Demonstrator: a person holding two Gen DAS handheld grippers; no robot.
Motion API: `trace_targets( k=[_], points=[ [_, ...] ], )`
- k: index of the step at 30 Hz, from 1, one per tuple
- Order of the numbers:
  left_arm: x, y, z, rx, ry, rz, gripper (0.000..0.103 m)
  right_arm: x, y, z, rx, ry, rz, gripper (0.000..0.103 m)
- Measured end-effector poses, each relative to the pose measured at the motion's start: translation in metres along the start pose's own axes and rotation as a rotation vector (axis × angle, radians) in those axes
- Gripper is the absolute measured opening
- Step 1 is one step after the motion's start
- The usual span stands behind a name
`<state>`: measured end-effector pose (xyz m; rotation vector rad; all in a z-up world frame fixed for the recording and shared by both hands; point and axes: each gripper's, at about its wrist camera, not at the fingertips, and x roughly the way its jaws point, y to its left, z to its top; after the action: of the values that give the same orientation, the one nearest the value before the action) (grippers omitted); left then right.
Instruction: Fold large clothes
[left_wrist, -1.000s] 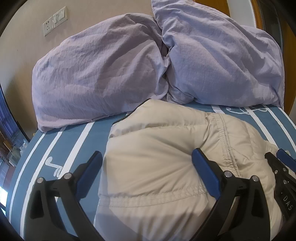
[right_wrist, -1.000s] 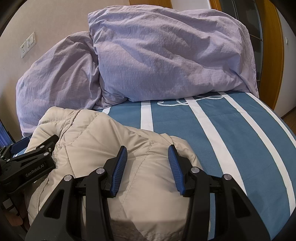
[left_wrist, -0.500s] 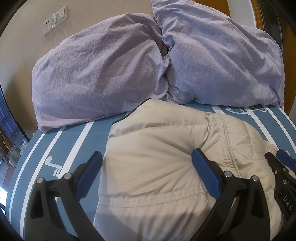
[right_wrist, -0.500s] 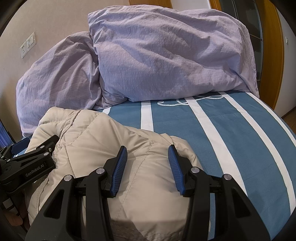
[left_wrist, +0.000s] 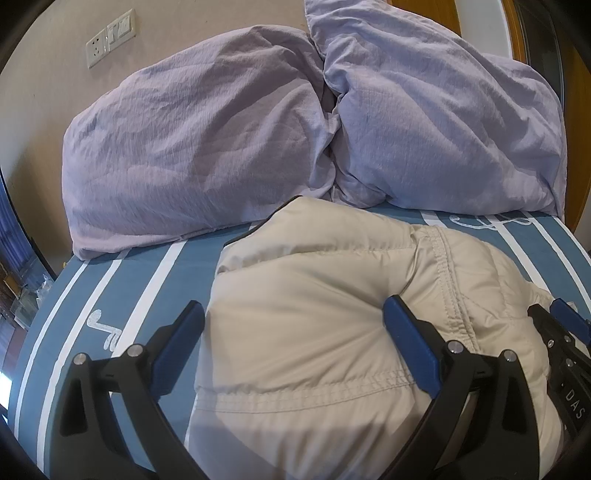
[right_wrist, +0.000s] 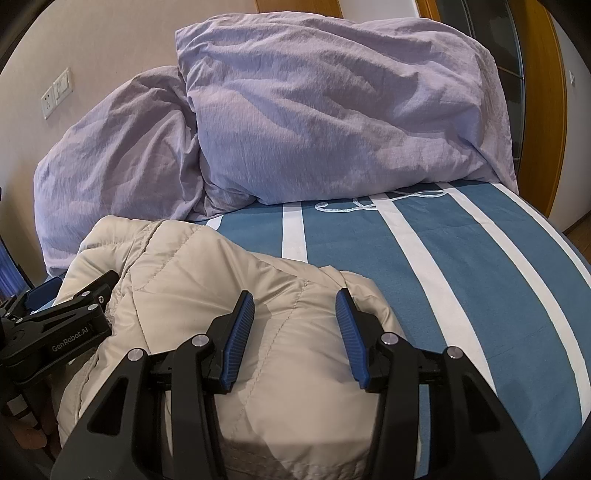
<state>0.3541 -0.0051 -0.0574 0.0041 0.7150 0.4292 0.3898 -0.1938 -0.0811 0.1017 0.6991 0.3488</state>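
Pressing down on the bundle looks like the step in hand: the beige padded jacket (left_wrist: 314, 332) lies folded into a thick block in the lower middle of both views, on the blue and white striped bedspread (right_wrist: 461, 266), just in front of two lilac pillows (left_wrist: 192, 155) that fill the upper half of each frame.

The left gripper (left_wrist: 293, 325) has its jaws spread wide, with the jacket's left part bulging between them; its right blue pad dents the fabric, while the left pad sits at the jacket's edge over the bedspread. It grips nothing. The right gripper (right_wrist: 295, 321) is open more narrowly, both ribbed pads resting on the quilted top of the bundle near its right end, with no fabric pinched between them.

To finish this well, I judge the two tools should bear down evenly and together, since puffy filling tends to spring back and push the upper layer off. Keep the pressure near the fold edges, not the middle, so trapped air escapes toward the open side. If another fold is wanted, take the hem seam at the lower centre of the left view, where the stitching offers a firmer hold than the slippery shell.
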Motion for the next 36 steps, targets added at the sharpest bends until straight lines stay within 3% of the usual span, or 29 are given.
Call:
trace_targets(
  k=[20,33,36],
  points=[
    [0.000,0.000,0.000,-0.003,-0.001,-0.001,0.098,0.001,0.000,-0.001,0.000,0.002,-0.001,0.049],
    [-0.001,0.003,0.001,-0.013,0.024,-0.004,0.099,0.011,-0.001,0.010,0.017,0.128,0.038,0.049],
    [-0.018,0.020,-0.001,-0.060,0.043,-0.056,0.099,-0.006,-0.012,0.017,0.074,0.159,0.095,0.054]
  ],
)
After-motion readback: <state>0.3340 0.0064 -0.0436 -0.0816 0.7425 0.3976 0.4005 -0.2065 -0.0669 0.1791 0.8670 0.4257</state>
